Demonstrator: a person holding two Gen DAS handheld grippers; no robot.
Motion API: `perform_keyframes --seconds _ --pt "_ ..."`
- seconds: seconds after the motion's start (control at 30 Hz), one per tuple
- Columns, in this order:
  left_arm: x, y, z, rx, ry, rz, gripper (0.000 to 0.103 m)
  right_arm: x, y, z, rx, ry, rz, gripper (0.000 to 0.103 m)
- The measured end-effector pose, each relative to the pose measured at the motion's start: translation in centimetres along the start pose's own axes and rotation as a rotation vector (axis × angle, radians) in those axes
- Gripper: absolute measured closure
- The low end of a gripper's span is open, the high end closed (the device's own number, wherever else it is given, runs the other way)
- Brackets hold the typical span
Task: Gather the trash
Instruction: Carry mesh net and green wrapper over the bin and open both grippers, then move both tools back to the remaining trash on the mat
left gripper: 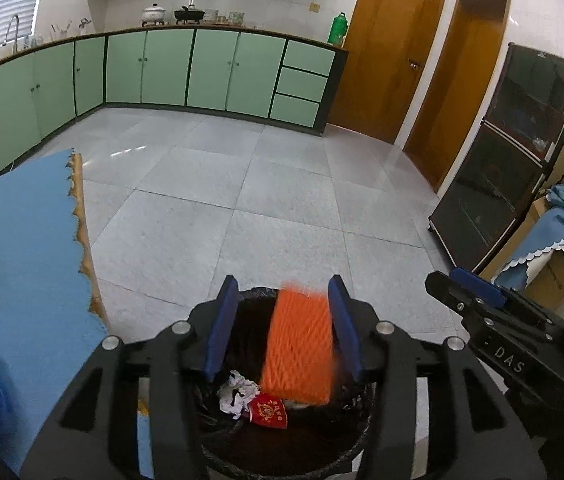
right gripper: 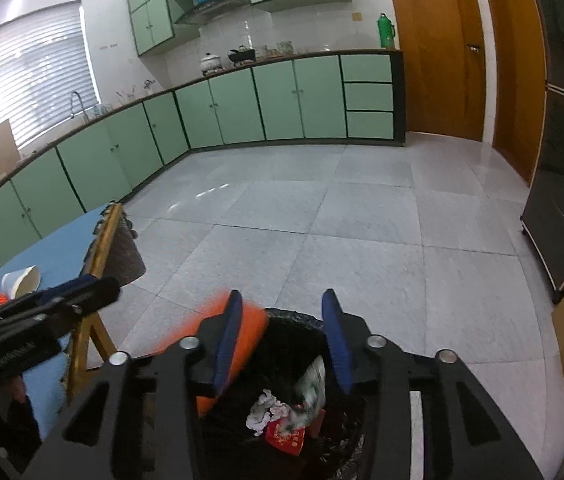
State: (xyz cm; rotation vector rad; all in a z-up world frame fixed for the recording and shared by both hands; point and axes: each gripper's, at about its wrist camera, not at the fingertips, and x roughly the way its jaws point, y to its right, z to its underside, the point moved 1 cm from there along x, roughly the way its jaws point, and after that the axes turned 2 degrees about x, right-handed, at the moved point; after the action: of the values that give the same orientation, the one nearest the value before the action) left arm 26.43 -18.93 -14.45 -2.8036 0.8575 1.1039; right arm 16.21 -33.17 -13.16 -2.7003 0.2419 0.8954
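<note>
Grey tiled floor [left gripper: 282,200], black-lined bin [left gripper: 249,432], orange foam net [left gripper: 298,352]

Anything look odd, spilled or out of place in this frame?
Nothing spilled. The orange foam net is blurred between the left tool's open jaws above the black-lined bin, apparently falling. A paper cup lies tipped on the blue tablecloth.

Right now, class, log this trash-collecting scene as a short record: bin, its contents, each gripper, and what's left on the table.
bin: black-lined bin on the floor
contents: crumpled paper, red packet
left gripper: jaws open, orange foam net loose between them, over the bin
right gripper: jaws open, blurred wrapper below them
table: paper cup
</note>
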Motion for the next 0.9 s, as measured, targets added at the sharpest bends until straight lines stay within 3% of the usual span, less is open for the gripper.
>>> perform_keyframes --seconds 0.03,0.2,0.5,0.9 --pt "-0.3 -0.3 -0.1 0.0 0.007 -0.009 0.051 -0.2 0.0 0.0 0.007 0.006 0.012 0.049" --pt "-2.8 -1.4 -0.2 -0.009 0.068 -0.066 0.03 -1.6 -0.5 -0.2 0.011 0.051 0.069 0.007" --pt "-10.2 -4.9 -0.4 -0.033 0.164 -0.175 0.017 -5.1 -4.5 -1.5 -0.006 0.107 0.018 0.006" --pt "-20.0 -11.6 2.6 -0.087 0.227 -0.368 0.016 -7.4 -14.6 -0.1 -0.078 0.145 -0.12 0.006"
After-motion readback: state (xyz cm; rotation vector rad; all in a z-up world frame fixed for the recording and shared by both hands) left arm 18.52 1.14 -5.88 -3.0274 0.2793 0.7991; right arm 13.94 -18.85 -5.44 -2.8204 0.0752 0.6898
